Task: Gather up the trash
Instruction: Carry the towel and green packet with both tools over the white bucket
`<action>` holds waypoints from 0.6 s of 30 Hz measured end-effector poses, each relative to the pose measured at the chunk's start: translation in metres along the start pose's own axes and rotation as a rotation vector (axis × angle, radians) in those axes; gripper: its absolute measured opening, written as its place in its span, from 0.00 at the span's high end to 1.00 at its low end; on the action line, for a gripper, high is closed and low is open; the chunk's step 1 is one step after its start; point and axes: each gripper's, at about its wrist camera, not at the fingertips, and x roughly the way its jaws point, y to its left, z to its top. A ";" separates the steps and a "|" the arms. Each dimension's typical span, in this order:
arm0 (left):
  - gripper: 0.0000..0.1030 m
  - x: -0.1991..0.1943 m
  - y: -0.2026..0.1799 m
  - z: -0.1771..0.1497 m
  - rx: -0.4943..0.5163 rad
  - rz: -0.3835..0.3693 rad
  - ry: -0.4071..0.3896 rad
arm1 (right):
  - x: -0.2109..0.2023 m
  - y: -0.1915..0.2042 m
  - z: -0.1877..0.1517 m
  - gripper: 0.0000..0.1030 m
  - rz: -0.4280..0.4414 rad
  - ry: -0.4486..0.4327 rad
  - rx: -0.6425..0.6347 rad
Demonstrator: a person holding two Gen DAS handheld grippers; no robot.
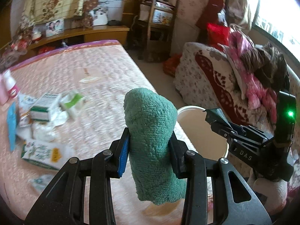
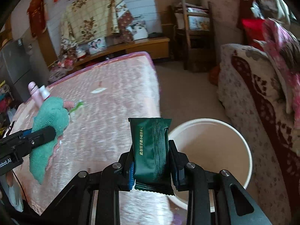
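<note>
My left gripper is shut on a rolled green towel, held upright over the pink bed. From the right wrist view that towel and left gripper hang at the left. My right gripper is shut on a dark green snack packet, just left of a white bucket on the floor beside the bed. In the left wrist view the right gripper and its packet are over the bucket's rim. Wrappers and boxes lie scattered on the bed's left side.
A sofa piled with pink clothes stands right of the bucket. Two pink and white bottles stand at the bed's left edge. A wooden chair and a low shelf sit along the far wall.
</note>
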 end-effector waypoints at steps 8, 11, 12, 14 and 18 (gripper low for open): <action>0.65 0.032 -0.048 0.008 0.097 -0.011 0.021 | 0.000 -0.052 -0.005 0.72 -0.060 0.018 0.078; 0.65 0.043 -0.060 0.012 0.110 -0.014 0.029 | 0.002 -0.068 -0.007 0.72 -0.076 0.027 0.108; 0.65 0.046 -0.062 0.012 0.111 -0.017 0.033 | 0.003 -0.073 -0.008 0.72 -0.081 0.031 0.117; 0.65 0.055 -0.067 0.014 0.115 -0.023 0.042 | 0.006 -0.081 -0.010 0.72 -0.090 0.038 0.132; 0.65 0.069 -0.075 0.016 0.110 -0.039 0.063 | 0.013 -0.096 -0.014 0.72 -0.106 0.052 0.163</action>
